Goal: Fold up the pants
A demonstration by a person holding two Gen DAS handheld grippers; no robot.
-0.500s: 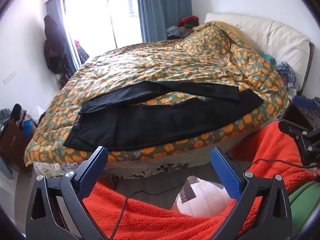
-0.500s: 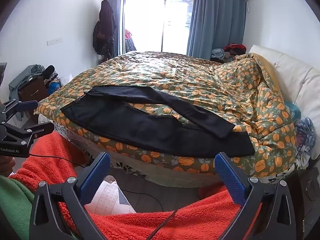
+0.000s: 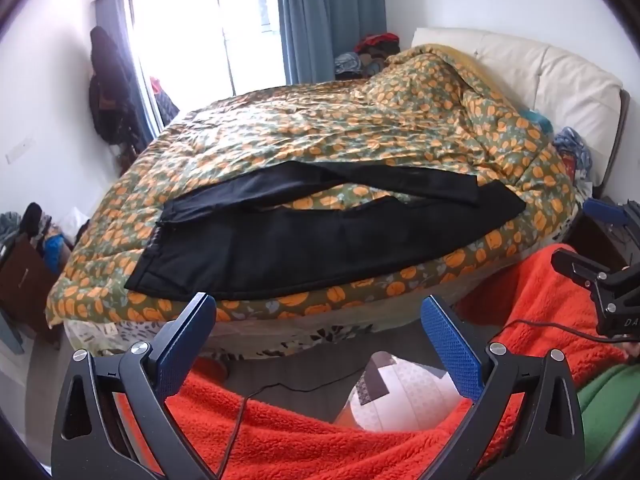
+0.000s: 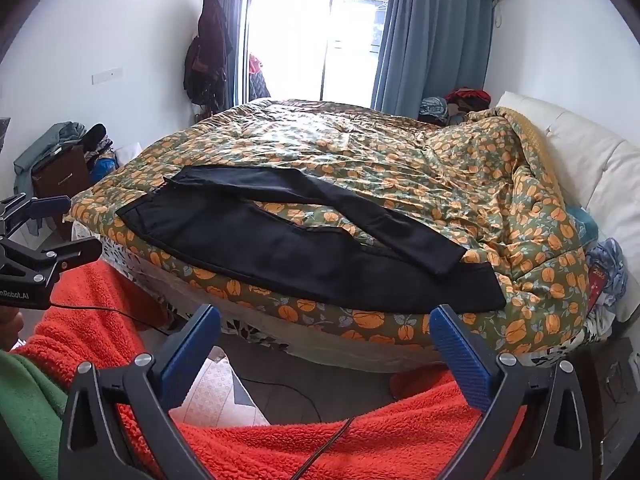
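Black pants (image 3: 320,248) lie spread on the pumpkin-print quilt (image 3: 360,136) along the near edge of the bed, waistband twd the window-side end, legs running twd the headboard (image 3: 552,76). The far leg angles across so its cuff overlaps the end of the near leg, w/ a wedge of quilt showing btwn them. My guess: laid flat this way so one leg can be brought over the other first. No fold made yet.

My left claw (image 3: 318,312) is spread wide, nothing btwn its blue pads, held short of the bed edge and well apart from the fabric. My right claw (image 4: 326,322) is the same: wide apart, empty, off the mattress edge nr the cuff end. Both tilt down twd the bed, prob. lining up for the first grab, left nr the waist end, right nr the cuffs.

Pants look thin, matte, smooth-woven, limp; they should drape and slide easily. Quilt is puffy, stitched, wrinkled, so a soft, uneven base. Pads are ribbed. A fuzzy red fleece (image 4: 320,444) sits below both claws, w/ a thin black cable (image 3: 240,420) over it.
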